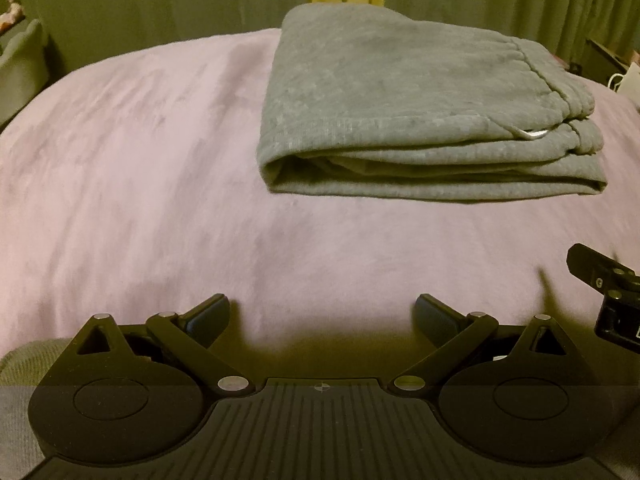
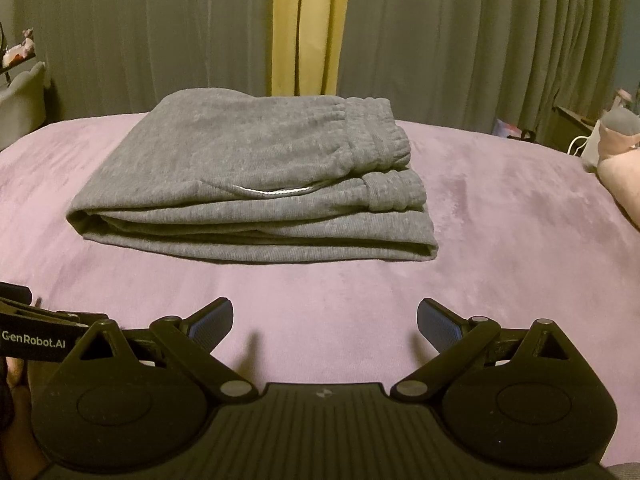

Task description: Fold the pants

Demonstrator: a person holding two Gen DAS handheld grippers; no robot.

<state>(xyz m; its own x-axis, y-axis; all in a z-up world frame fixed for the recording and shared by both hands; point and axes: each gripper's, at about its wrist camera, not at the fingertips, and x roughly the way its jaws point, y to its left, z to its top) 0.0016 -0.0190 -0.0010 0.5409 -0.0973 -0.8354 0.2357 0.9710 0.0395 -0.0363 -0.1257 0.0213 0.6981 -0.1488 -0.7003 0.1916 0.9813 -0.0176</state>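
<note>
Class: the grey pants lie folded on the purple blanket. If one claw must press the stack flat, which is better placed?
Probably the right claw: the pants lie nearly straight ahead of it, whereas they sit off to the right of the left claw. Both are open and clear.

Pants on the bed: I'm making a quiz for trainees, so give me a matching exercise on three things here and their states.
Column one:
1. pants
2. left gripper
3. blanket

Column two:
A. purple, spread under everything
B. grey, folded into a stack
C. open, holding nothing, short of the pants

Pairs: 1-B, 2-C, 3-A
</note>
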